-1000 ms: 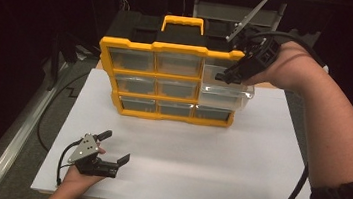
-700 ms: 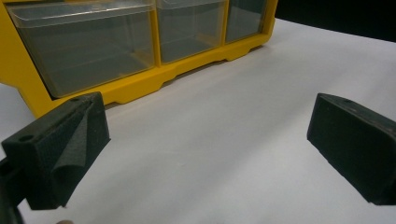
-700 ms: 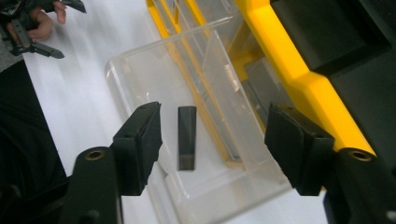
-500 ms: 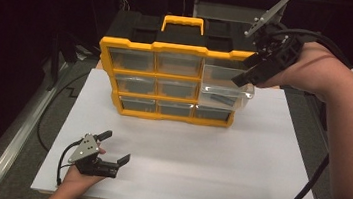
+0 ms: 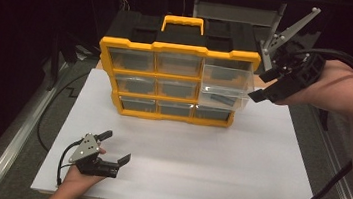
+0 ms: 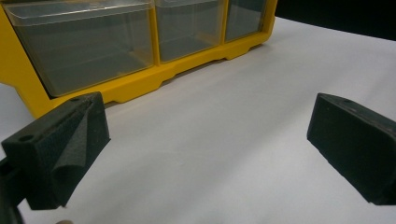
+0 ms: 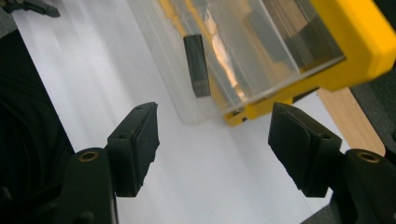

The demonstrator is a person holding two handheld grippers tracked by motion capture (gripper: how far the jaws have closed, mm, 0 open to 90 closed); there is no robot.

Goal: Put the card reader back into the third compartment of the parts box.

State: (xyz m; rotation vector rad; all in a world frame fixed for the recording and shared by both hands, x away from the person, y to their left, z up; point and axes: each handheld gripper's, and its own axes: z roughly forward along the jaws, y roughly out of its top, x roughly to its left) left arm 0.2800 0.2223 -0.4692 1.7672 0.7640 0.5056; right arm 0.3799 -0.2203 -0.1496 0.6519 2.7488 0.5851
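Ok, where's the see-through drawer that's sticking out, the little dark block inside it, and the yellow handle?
pulled-out clear drawer (image 5: 225,91), high view, front wall
dark block (image 7: 196,64), right gripper view, its long face
yellow handle (image 5: 183,20), high view, top bar

Your worktop (image 5: 265,190) wears a white sheet; beyond its grey metal edge (image 5: 13,146), you face darkness.
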